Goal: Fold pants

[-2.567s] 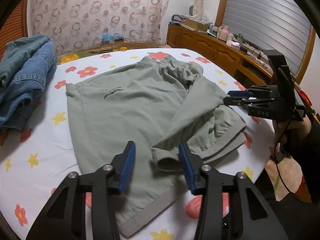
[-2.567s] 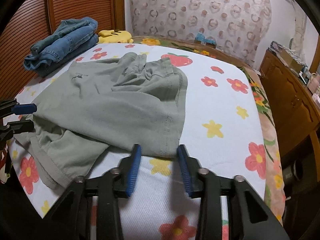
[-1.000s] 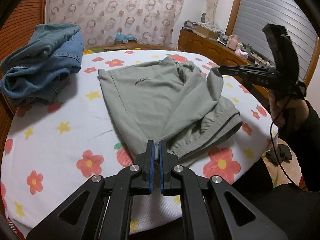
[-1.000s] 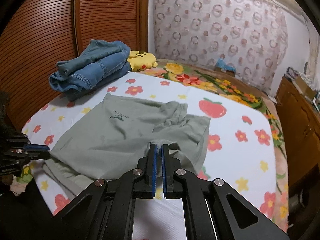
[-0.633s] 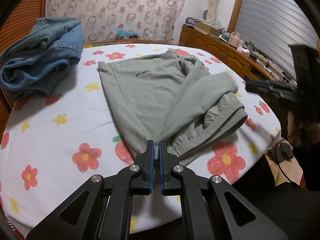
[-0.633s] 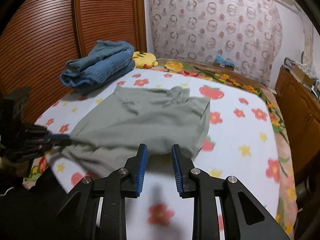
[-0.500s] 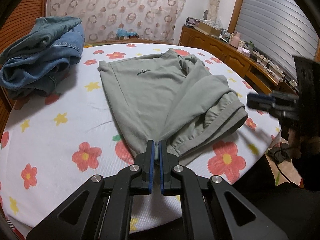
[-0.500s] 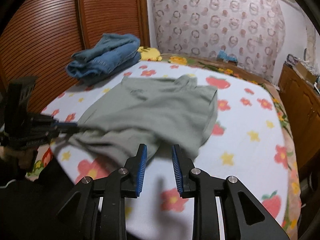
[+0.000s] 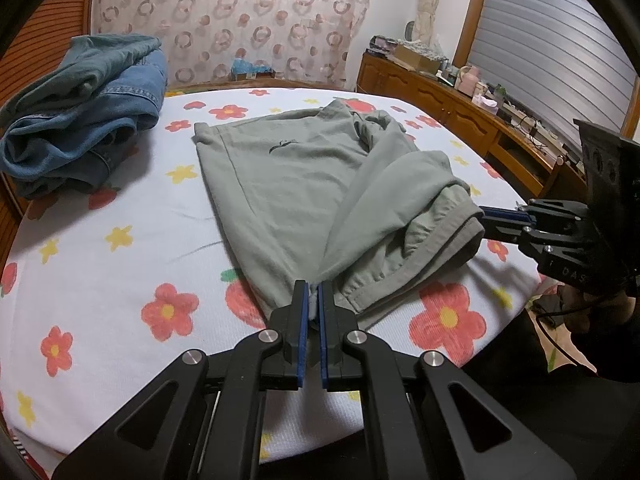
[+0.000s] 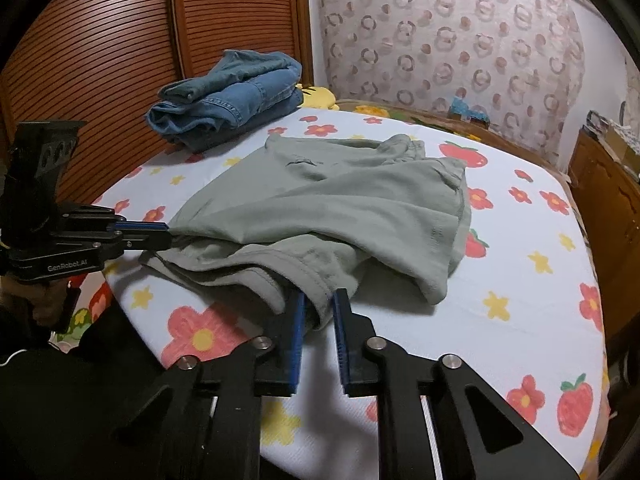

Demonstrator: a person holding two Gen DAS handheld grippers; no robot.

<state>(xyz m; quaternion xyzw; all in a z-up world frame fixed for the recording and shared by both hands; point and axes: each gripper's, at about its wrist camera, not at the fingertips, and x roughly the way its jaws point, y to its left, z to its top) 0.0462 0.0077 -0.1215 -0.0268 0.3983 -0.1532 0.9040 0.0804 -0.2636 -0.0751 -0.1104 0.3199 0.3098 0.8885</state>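
Grey-green pants (image 9: 304, 176) lie partly folded on the flowered bedsheet (image 9: 120, 248), legs doubled back toward the near edge. My left gripper (image 9: 313, 300) is shut on a fold of the pants at the near edge; it also shows in the right wrist view (image 10: 164, 234) at the cloth's left corner. My right gripper (image 10: 319, 312) is partly open, its jaws either side of the hem of the pants (image 10: 320, 208), not clamped. It shows in the left wrist view (image 9: 486, 220) against the cuff end.
A pile of blue jeans (image 9: 80, 104) lies at the far left of the bed, also in the right wrist view (image 10: 232, 96), with a yellow plush toy (image 10: 318, 96) behind it. A wooden sideboard (image 9: 460, 112) runs along the right. A slatted wooden wardrobe (image 10: 100, 40) stands left.
My right gripper let go of the pants, opened, swung down and now straddles the hem at the near edge. My left gripper stays shut on the cloth in the same place.
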